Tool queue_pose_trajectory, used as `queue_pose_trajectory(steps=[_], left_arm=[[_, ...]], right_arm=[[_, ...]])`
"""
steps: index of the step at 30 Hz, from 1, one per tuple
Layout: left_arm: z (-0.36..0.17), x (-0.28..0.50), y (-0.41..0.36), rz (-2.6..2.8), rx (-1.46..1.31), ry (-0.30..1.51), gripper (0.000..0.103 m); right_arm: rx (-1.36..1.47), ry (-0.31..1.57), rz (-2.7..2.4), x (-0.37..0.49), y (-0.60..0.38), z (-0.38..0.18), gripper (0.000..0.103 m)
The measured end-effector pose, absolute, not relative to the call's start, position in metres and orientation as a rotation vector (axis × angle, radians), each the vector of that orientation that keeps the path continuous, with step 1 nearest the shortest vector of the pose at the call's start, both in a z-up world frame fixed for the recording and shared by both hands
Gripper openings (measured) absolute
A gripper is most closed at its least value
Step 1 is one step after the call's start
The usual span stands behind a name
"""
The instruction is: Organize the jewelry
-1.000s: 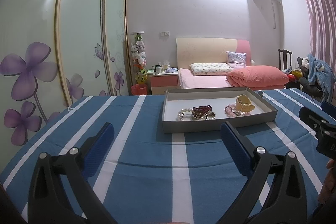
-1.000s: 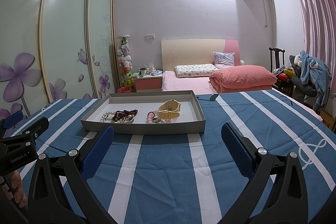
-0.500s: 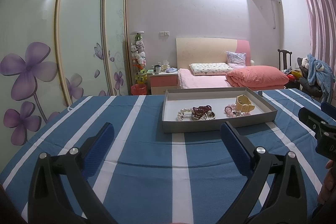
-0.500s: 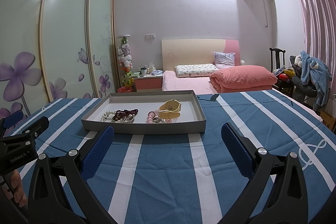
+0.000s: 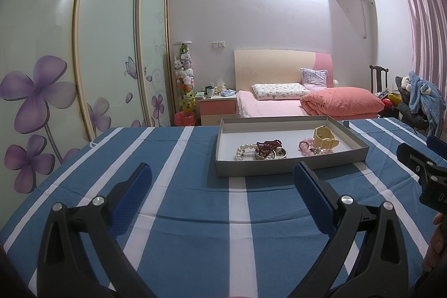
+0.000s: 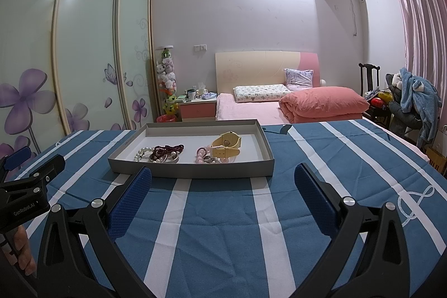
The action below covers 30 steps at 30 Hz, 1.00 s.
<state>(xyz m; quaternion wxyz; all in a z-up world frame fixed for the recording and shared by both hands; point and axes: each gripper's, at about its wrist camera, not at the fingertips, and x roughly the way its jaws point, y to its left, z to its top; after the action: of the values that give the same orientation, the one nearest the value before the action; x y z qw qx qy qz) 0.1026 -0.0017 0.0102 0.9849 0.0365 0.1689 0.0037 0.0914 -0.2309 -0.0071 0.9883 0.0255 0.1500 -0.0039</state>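
A grey shallow tray (image 5: pixel 290 165) (image 6: pixel 192 171) sits on the blue-and-white striped cloth. Inside lie a white pearl bracelet (image 5: pixel 242 152) (image 6: pixel 141 152), a dark red bead bracelet (image 5: pixel 268 145) (image 6: pixel 167 149), a silver ring-shaped piece (image 5: pixel 275 154), a pink bead bracelet (image 5: pixel 306 147) (image 6: pixel 202 154) and a yellow watch (image 5: pixel 324 137) (image 6: pixel 226 144). My left gripper (image 5: pixel 222 185) is open and empty, in front of the tray's near wall. My right gripper (image 6: pixel 223 183) is open and empty, also short of the tray. Each gripper shows in the other's view, the right one (image 5: pixel 419 164) and the left one (image 6: pixel 28 175).
The striped cloth (image 5: pixel 195 228) covers the table. Beyond the far edge stand a pink bed (image 5: pixel 293 102), a nightstand (image 5: pixel 218 108) and a wardrobe with flowered sliding doors (image 5: pixel 83 60). A chair with clothes (image 6: pixel 413 99) stands at the right.
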Motion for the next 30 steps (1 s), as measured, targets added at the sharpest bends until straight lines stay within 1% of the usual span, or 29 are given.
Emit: queue_pose_trajectory(steps=[30], left_arm=[[0.0108, 0.1034, -0.0024, 0.005, 0.074, 0.341, 0.099]], right_arm=[[0.051, 0.304, -0.007, 0.0916, -0.2292, -0.0082, 0.101]])
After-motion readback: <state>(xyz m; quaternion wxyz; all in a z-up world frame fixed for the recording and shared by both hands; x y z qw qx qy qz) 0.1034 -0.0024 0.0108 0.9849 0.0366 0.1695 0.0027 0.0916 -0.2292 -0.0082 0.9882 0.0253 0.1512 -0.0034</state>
